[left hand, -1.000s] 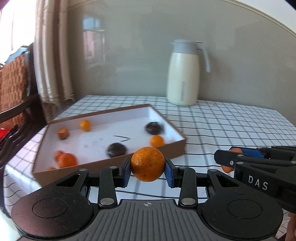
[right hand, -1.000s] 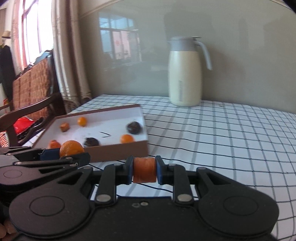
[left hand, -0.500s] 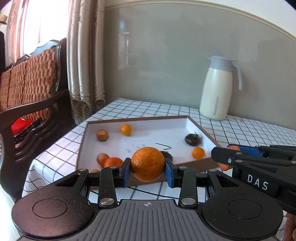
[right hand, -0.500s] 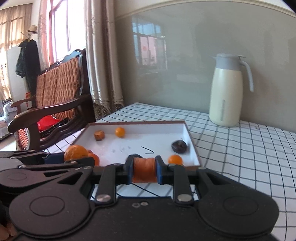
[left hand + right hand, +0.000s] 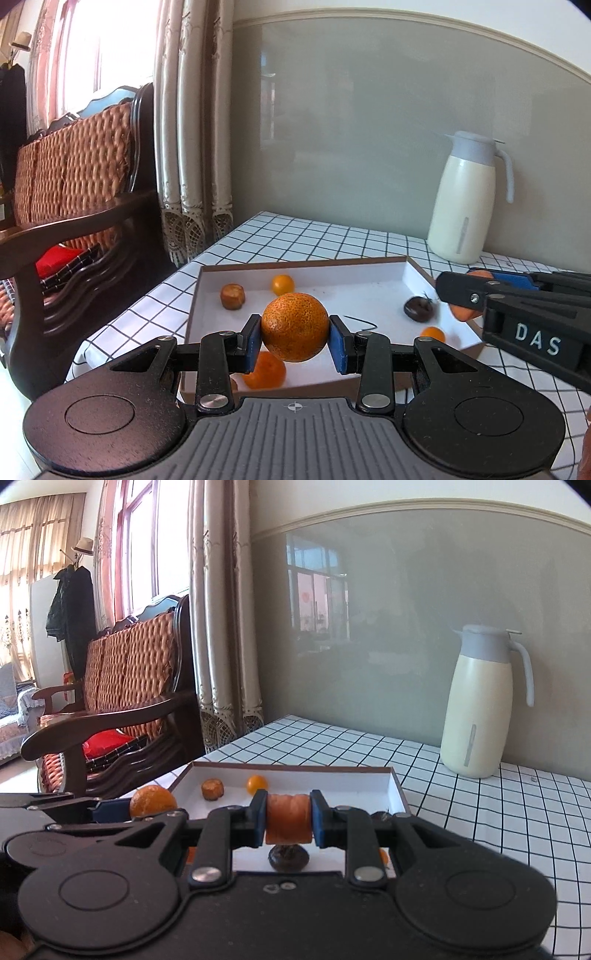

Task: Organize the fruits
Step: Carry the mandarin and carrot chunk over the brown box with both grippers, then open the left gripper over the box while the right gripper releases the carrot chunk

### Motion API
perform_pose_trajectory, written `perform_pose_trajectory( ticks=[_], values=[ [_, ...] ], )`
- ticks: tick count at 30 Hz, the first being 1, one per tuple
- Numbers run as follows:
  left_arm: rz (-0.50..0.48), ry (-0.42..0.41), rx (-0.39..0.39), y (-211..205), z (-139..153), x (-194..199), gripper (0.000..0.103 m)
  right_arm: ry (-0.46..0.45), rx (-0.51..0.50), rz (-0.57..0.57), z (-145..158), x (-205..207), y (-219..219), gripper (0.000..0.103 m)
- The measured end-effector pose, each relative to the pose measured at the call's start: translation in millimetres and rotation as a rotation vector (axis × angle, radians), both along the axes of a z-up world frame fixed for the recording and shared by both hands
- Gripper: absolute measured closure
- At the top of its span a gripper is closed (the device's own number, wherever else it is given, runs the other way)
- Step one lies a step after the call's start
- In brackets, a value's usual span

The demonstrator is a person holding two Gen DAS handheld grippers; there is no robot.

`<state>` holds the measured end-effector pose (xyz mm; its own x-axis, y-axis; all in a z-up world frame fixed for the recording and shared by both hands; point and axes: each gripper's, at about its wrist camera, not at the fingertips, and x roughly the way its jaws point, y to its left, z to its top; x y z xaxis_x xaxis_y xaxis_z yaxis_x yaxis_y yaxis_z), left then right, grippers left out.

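Note:
My left gripper [image 5: 295, 338] is shut on a round orange [image 5: 294, 327] and holds it above the near part of a shallow brown box [image 5: 413, 268] with a white floor. My right gripper [image 5: 289, 818] is shut on an orange cylinder-shaped fruit piece [image 5: 289, 818] over the same box [image 5: 397, 789]. In the box lie a small orange [image 5: 283, 284], a brown chunk [image 5: 232, 295], a dark fruit [image 5: 418, 309], another small orange [image 5: 432, 334] and a larger orange [image 5: 265, 374]. The right gripper also shows in the left wrist view [image 5: 469, 295].
A cream thermos jug [image 5: 470, 214] stands at the back of the checked tablecloth [image 5: 295, 236] by the wall. A wooden wicker-backed bench [image 5: 74, 184] stands left of the table, with curtains [image 5: 192, 129] behind it.
Both grippers have moved left and closer over the box, still holding their fruit. The box now sits right under them and the jug has shifted right in view.

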<state>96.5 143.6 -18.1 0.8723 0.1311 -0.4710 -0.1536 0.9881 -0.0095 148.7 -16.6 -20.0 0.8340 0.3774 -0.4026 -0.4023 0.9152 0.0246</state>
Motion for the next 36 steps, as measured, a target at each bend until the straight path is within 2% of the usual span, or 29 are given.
perform_pose_trajectory(
  ticks=[17, 36],
  values=[
    [0.063, 0.027, -0.013, 20.4, -11.0, 40.4, 0.065, 0.011, -0.002, -0.065, -15.1, 47.0, -7.0, 0.088],
    [0.115, 0.082, -0.02, 41.0, -35.7, 88.0, 0.065, 0.111, -0.04, -0.065, -48.7, 109.8, 6.7, 0.088]
  ],
)
